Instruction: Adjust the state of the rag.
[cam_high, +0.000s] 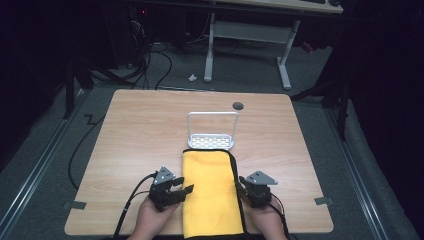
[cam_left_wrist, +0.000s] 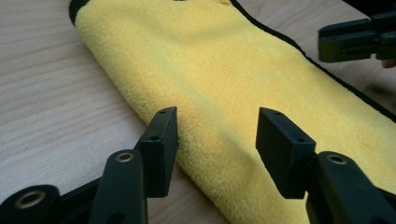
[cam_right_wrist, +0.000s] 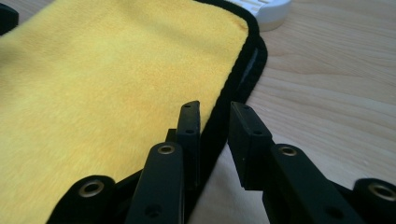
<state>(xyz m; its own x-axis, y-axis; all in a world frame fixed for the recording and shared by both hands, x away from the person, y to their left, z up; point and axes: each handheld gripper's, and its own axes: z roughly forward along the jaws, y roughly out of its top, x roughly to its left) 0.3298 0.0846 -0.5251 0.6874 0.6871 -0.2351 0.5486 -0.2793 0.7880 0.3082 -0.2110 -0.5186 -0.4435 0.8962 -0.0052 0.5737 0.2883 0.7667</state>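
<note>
Flanking the towel; right gripper straddles its black edge.

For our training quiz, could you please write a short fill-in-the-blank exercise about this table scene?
1. The folded cloth on the table is ____ with a black edge.
2. The white rack stands at the cloth's ____ end.
3. The right gripper has its fingers astride the cloth's ____ edge.

Missing words: yellow; far; black
</note>
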